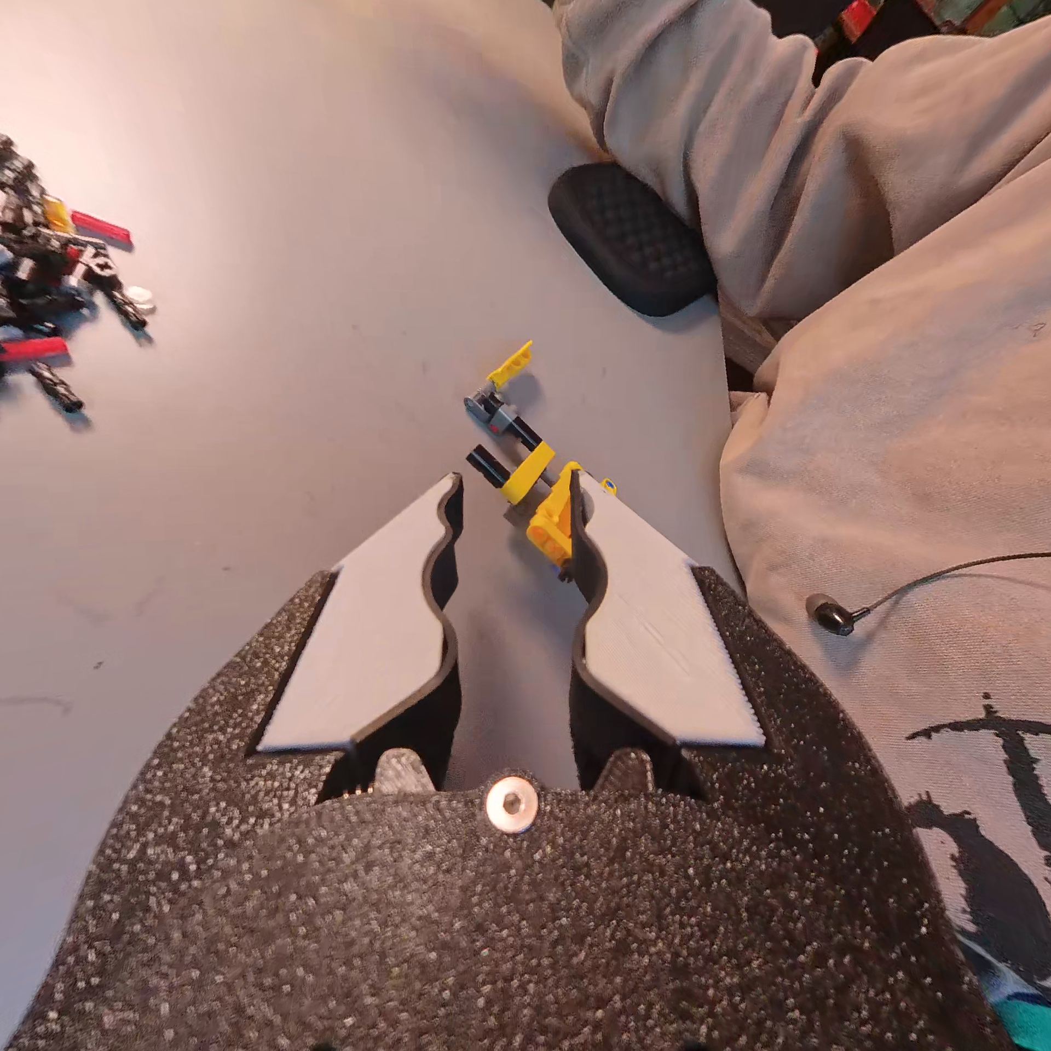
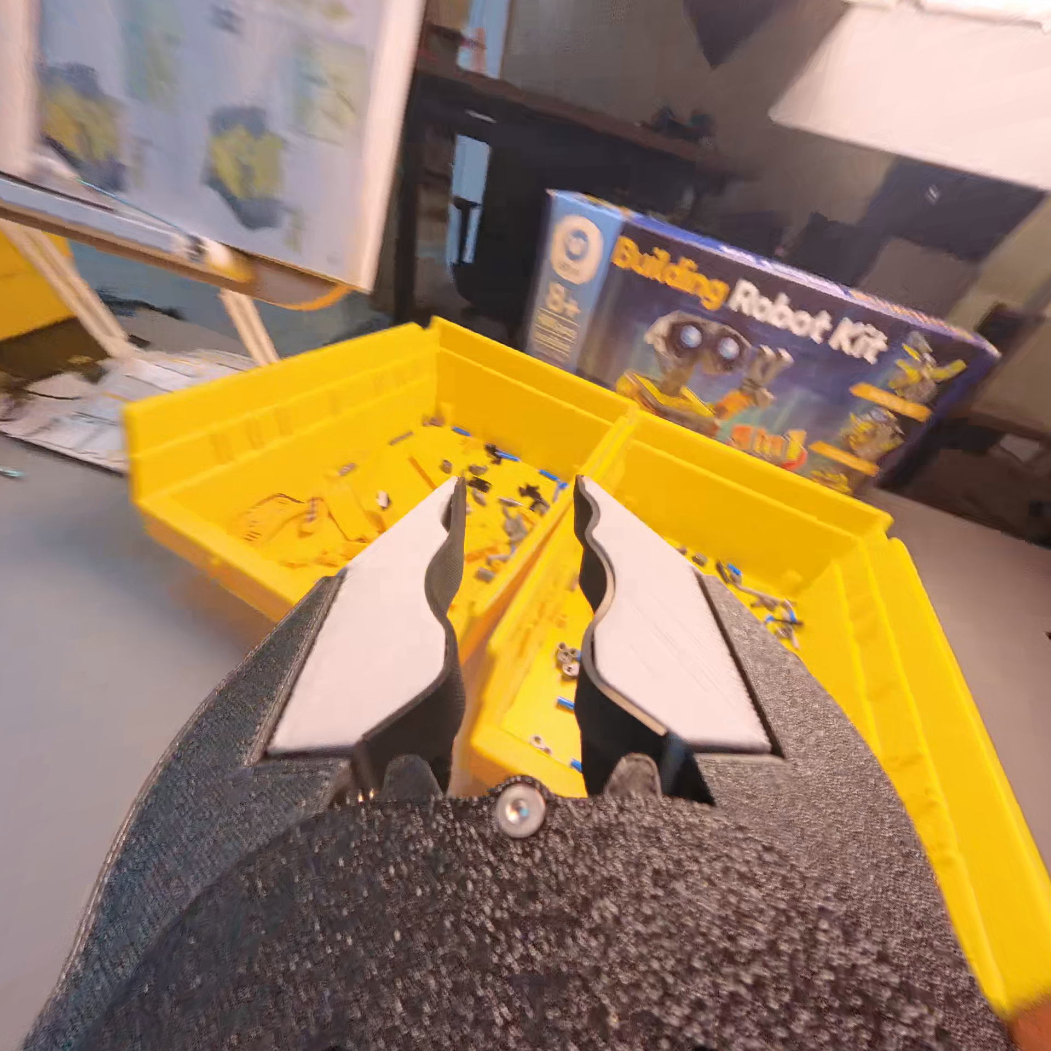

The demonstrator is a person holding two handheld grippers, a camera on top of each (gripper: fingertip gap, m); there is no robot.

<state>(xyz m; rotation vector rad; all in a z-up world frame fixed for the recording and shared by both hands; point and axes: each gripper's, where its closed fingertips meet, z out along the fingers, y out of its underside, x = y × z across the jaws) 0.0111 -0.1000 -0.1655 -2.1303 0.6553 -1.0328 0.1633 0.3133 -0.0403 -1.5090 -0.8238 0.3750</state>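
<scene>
In the left wrist view my left gripper (image 1: 516, 480) is open above the grey table (image 1: 284, 512). A small yellow, black and grey brick assembly (image 1: 532, 472) lies on the table between and just past its fingertips. The assembly's yellow end rests against the inner side of the right finger (image 1: 637, 597). In the right wrist view my right gripper (image 2: 518, 483) is open and empty. It hovers over two yellow bins: the left bin (image 2: 273, 432) and the right bin (image 2: 796, 546), both holding several small loose parts.
A heap of black, red and yellow bricks (image 1: 51, 278) lies at the table's left. A black padded object (image 1: 631, 239) and a person's beige sleeve (image 1: 853, 227) are at the right. A kit box (image 2: 756, 347) and a propped instruction sheet (image 2: 216, 125) stand behind the bins. My right fingertips sit around 45 cm from my left ones.
</scene>
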